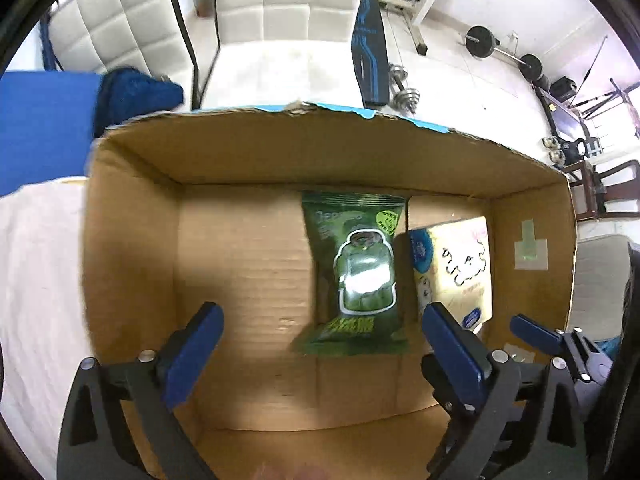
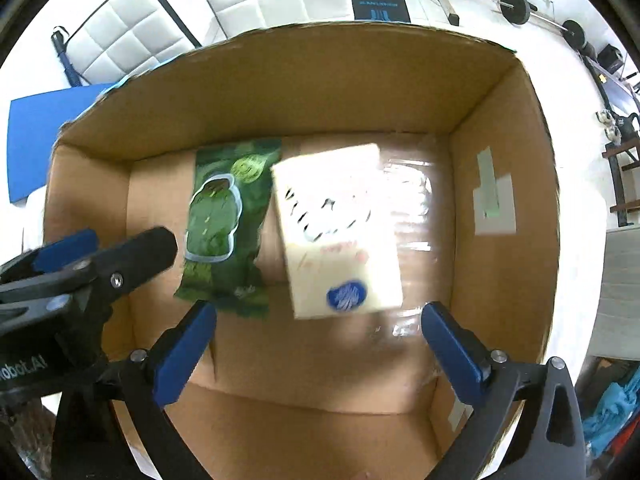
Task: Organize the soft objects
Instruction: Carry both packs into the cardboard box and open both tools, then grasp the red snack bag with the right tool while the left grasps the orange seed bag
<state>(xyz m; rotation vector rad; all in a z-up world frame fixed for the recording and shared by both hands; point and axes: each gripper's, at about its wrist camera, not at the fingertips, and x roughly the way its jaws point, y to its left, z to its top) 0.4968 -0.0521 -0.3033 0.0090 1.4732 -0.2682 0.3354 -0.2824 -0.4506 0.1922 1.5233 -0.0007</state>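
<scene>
An open cardboard box (image 1: pixel 132 248) fills both views and also shows in the right wrist view (image 2: pixel 504 280). On its floor lie a green snack bag (image 1: pixel 358 276) and a cream tissue pack (image 1: pixel 460 268) side by side. They also show in the right wrist view, the bag (image 2: pixel 224 224) to the left of the pack (image 2: pixel 340 236). My left gripper (image 1: pixel 320 344) is open and empty above the bag's near end. My right gripper (image 2: pixel 316 344) is open and empty above the pack's near end. The left gripper's arm intrudes at the left of the right wrist view.
A blue cloth (image 1: pixel 132 96) and a blue mat (image 1: pixel 44 124) lie behind the box on the left. White padded panels (image 1: pixel 280 0) stand beyond. Gym weights (image 1: pixel 504 52) and a bench (image 1: pixel 370 48) are on the floor at the back right.
</scene>
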